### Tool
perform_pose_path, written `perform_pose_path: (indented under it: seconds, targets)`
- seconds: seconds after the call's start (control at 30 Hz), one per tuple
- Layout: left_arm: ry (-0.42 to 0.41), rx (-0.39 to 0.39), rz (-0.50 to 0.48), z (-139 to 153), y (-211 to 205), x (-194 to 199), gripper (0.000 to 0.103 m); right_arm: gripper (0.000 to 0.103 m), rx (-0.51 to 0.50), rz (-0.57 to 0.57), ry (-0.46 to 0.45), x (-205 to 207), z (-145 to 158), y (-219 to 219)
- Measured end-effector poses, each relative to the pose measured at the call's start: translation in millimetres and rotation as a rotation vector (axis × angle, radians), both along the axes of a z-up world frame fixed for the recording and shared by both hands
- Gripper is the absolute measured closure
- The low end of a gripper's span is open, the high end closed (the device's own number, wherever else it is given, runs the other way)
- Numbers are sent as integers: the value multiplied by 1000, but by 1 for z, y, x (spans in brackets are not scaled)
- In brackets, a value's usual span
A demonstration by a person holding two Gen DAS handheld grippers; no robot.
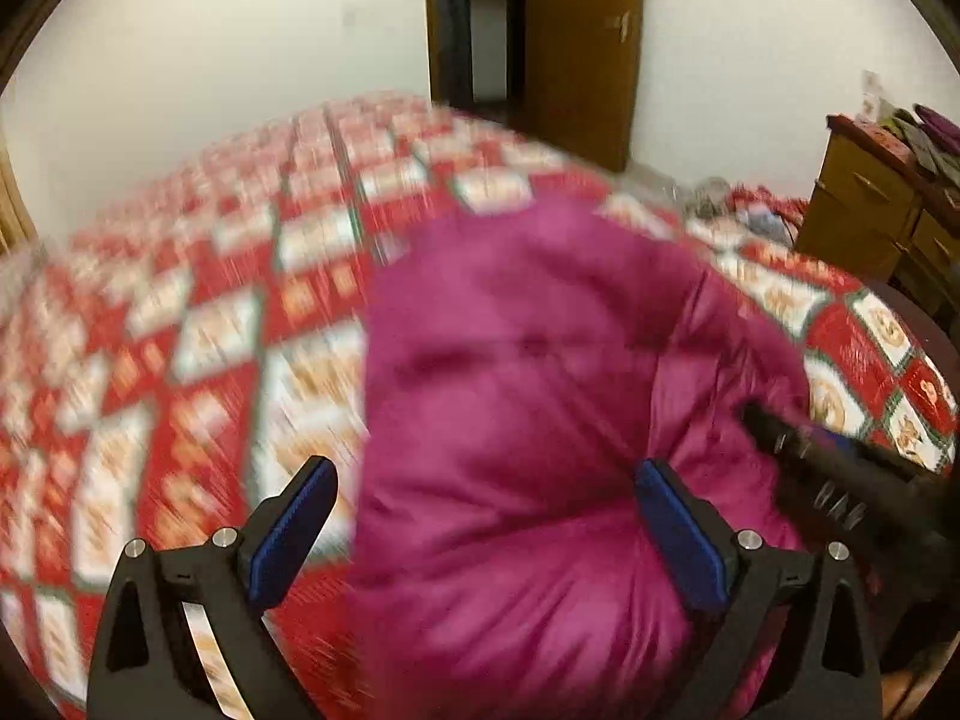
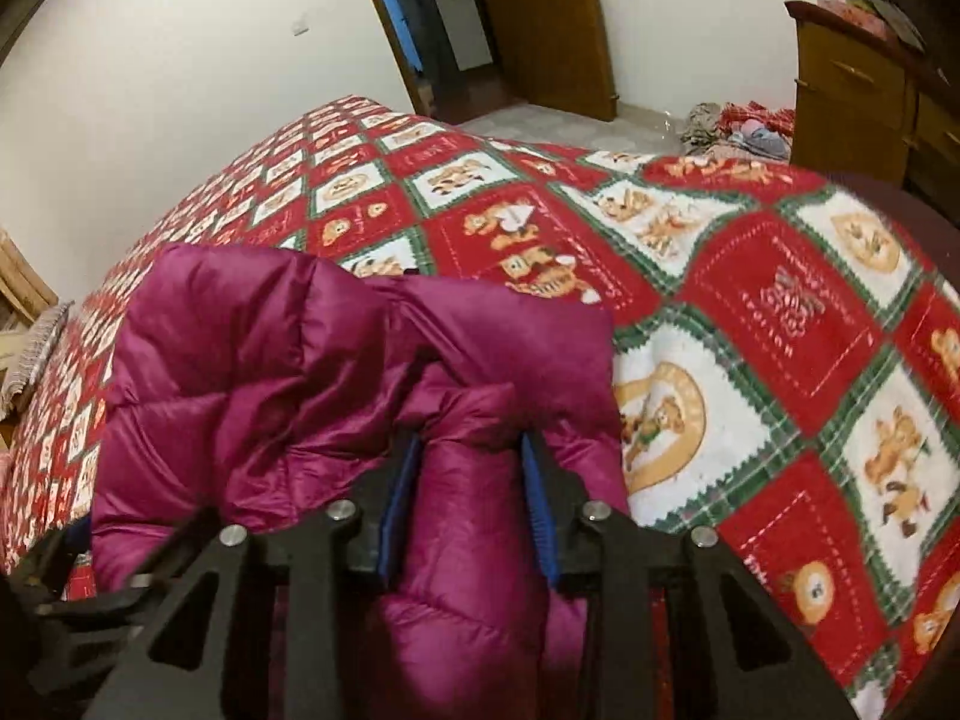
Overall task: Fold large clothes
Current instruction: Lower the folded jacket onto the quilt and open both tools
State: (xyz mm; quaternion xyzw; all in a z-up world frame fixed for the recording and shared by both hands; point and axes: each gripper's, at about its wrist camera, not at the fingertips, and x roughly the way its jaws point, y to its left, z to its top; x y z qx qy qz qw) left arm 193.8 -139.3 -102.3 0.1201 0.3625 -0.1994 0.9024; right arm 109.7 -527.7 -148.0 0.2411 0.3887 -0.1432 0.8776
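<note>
Right gripper [image 2: 471, 486] pinching magenta jacket [image 2: 336, 372] fold, left gripper [image 1: 486, 516] spread above it

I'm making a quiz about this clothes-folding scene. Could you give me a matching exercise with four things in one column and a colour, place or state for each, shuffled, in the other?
Things:
1. left claw
2. right claw
3. puffer jacket
4. wooden door

States:
A. magenta, bunched on the red patterned bedspread
B. standing open beyond the far end of the bed
C. jaws spread wide, pads clear of the fabric
D. pads pressed on a fold of the jacket

Pairs: 1-C, 2-D, 3-A, 4-B
</note>
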Motion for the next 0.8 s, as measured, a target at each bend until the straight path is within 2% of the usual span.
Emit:
perform_pose_path:
  seconds: [0.07, 0.1, 0.23, 0.33, 0.63, 0.8]
  targets:
    - [-63, 6, 10, 15, -3, 4, 3, 67, -48, 4, 5, 2, 0, 6]
    - [-64, 7, 14, 18, -6, 10, 3, 67, -65, 3, 5, 4, 0, 10]
    - [22, 50, 44, -2, -24, 43, 3, 66, -99, -15, -16, 6, -1, 15]
    - [94, 47, 30, -23, -31, 52, 2, 66, -89, -21, -26, 4, -3, 13]
    - [107, 68, 24, -43, -42, 57, 1, 64, -44, -33, -50, 8, -9, 5]
    - [122, 73, 19, -36, -34, 47, 1, 64, -95, -36, -43, 10, -9, 11]
